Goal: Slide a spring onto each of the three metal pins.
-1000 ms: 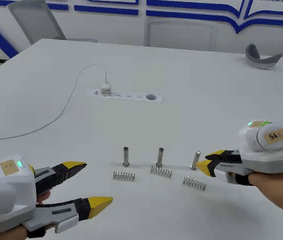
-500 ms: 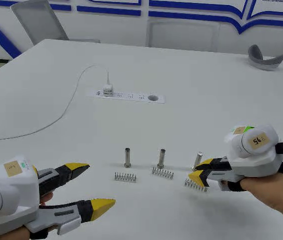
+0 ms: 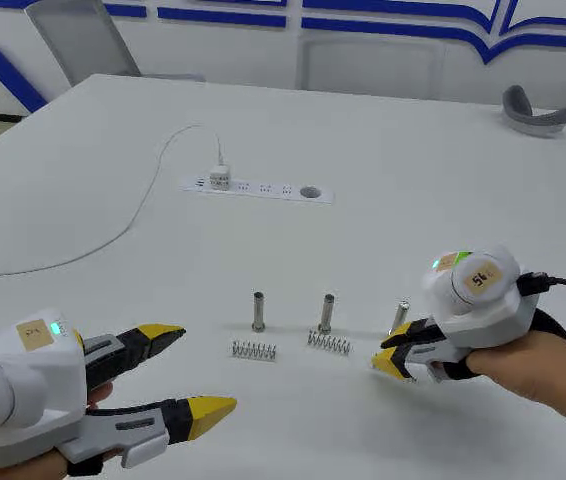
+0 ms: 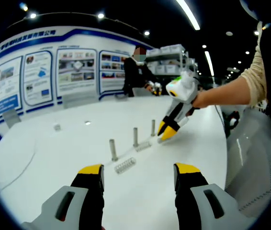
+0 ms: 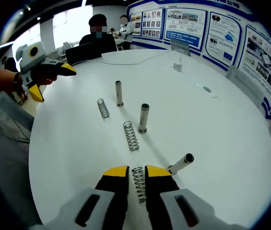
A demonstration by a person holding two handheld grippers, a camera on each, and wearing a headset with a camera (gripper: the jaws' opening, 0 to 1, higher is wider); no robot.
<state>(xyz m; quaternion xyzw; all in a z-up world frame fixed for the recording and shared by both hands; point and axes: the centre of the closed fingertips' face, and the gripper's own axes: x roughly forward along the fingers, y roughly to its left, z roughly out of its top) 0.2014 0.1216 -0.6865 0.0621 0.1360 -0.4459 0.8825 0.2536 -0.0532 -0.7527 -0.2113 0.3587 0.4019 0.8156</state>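
Head view has the right gripper [image 3: 388,357] lower and further toward 9 o'clock than a second ago. Then it hung level with the right pin [image 3: 401,316]; now its yellow tips sit on the desk [image 3: 413,200] at about 6 o'clock of that pin, where the right spring lay. In the right gripper view the right spring [image 5: 138,184] lies between the jaws, which are drawn in close on either side of it. Whether they already pinch it I cannot tell. The right pin stands just off at 2 o'clock from the tips.

The left gripper [image 3: 195,368] waits at 8 o'clock of the row, well apart from the parts, with its jaws spread wide and nothing between them.

None of the pins carries a spring yet. The left pin [image 3: 258,311] and middle pin [image 3: 327,313] stand bare, and the left spring [image 3: 254,350] and middle spring [image 3: 328,343] each lie flat at 6 o'clock of their pin, as before.

I judge the first pick-up is being made. The spring is thin and lies flat, so it could roll or flick out if squeezed off-centre. It will then need tipping upright to line up over the pin top.
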